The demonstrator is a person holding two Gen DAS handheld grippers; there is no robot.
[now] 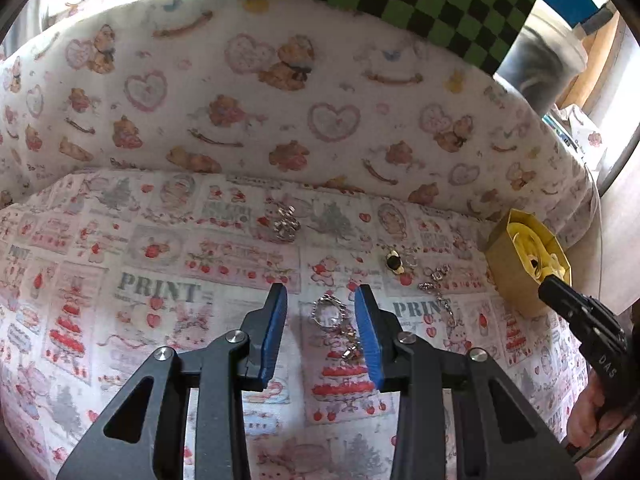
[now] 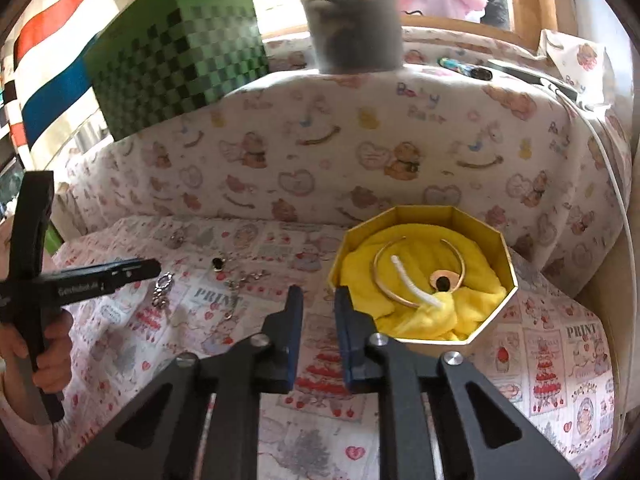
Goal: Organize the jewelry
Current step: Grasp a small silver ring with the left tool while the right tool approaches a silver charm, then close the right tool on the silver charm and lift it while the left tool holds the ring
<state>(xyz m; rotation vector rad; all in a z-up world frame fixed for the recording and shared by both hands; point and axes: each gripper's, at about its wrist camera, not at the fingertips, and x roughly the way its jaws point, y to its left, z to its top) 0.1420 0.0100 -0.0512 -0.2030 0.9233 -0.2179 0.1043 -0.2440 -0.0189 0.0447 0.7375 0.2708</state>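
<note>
A: How are the fingers sitting?
B: The left gripper is hanging released, its blue pads straddling a silver chain bracelet that is lying on the printed cloth. The right gripper is also spread apart, gripping nothing.
A: And beyond them?
B: A gold box is sitting just beside the right fingers, a gold bangle resting on its yellow lining. A black ring and another silver chain are lying between bracelet and box

gold box | yellow lining | green-black checked cube | possibly silver chain
</note>
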